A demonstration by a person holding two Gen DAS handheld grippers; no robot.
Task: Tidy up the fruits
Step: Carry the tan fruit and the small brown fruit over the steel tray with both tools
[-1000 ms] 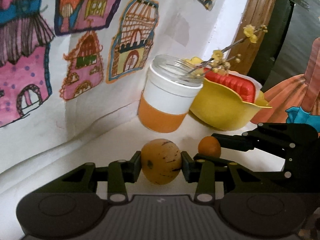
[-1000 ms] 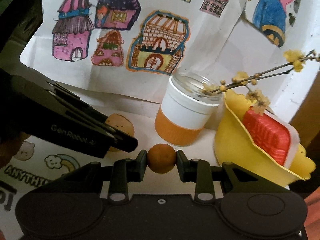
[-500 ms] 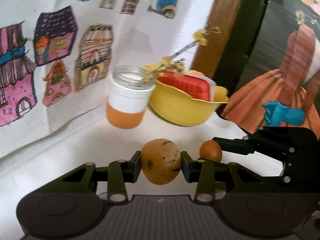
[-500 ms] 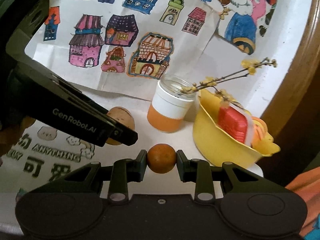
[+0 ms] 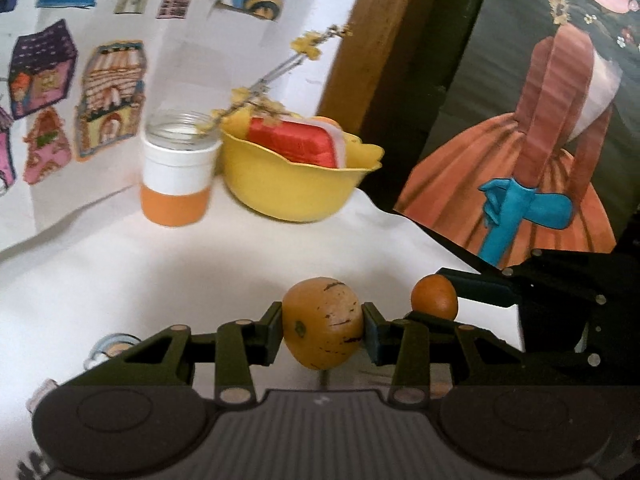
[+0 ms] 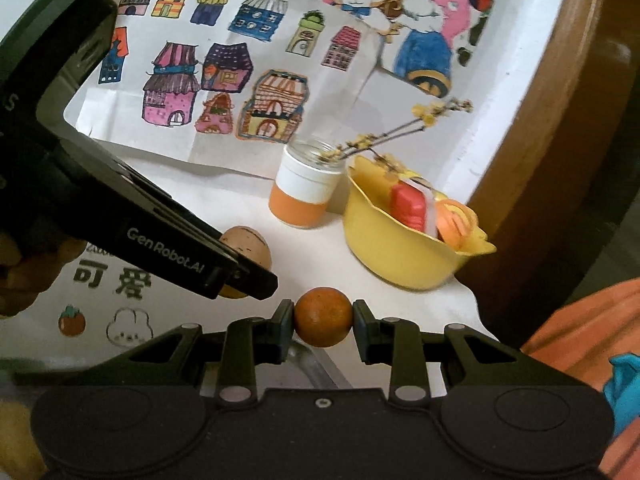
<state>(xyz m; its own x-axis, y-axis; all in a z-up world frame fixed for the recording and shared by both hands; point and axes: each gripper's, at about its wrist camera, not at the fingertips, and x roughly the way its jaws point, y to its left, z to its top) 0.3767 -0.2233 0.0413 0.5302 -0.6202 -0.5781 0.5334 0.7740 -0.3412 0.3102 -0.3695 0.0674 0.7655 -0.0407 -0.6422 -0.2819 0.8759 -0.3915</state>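
Note:
My left gripper (image 5: pixel 323 330) is shut on a yellow-brown speckled fruit (image 5: pixel 322 328) and holds it above the white table. My right gripper (image 6: pixel 323 322) is shut on a small orange (image 6: pixel 323 316), also lifted. In the left wrist view the small orange (image 5: pixel 435 297) and right gripper show just to the right. In the right wrist view the speckled fruit (image 6: pixel 247 245) peeks out behind the left gripper's black body. A yellow bowl (image 5: pixel 292 188) (image 6: pixel 404 252) stands further ahead, holding a red item and orange pieces.
A glass jar with a white and orange sleeve (image 5: pixel 176 176) (image 6: pixel 305 192) holds a twig with yellow flowers beside the bowl. Drawings of houses hang on the wall behind. The table's right edge (image 5: pixel 420 232) drops off beside a painted picture.
Both grippers have drawn back and up from the jar and bowl with their fruits still held. The jar and bowl now look smaller and farther away.

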